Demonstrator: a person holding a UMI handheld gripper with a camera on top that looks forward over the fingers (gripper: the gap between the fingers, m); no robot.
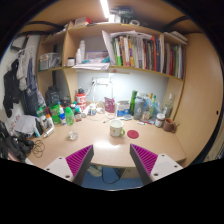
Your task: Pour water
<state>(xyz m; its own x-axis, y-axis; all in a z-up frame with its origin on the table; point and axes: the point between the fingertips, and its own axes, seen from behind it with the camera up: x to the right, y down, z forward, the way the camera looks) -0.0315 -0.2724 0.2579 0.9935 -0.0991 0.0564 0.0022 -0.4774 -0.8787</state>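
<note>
My gripper (pixel 112 160) hangs well back from a light wooden desk (pixel 95 135), its two magenta-padded fingers (pixel 78 158) spread wide with nothing between them. Beyond the fingers, near the desk's middle, stands a small white cup (pixel 117 129). A green bottle (pixel 133 102) stands upright further back, and several bottles and containers (pixel 62 112) cluster at the desk's left side. More jars and a bottle (pixel 158 113) stand at the right rear. No water is visible.
A shelf of books (pixel 140 52) runs above the desk, lit by a strip lamp beneath. Clothing (pixel 15 85) hangs at the left. A pink round item (pixel 133 132) lies right of the cup. Blue floor (pixel 105 175) shows below the desk's front edge.
</note>
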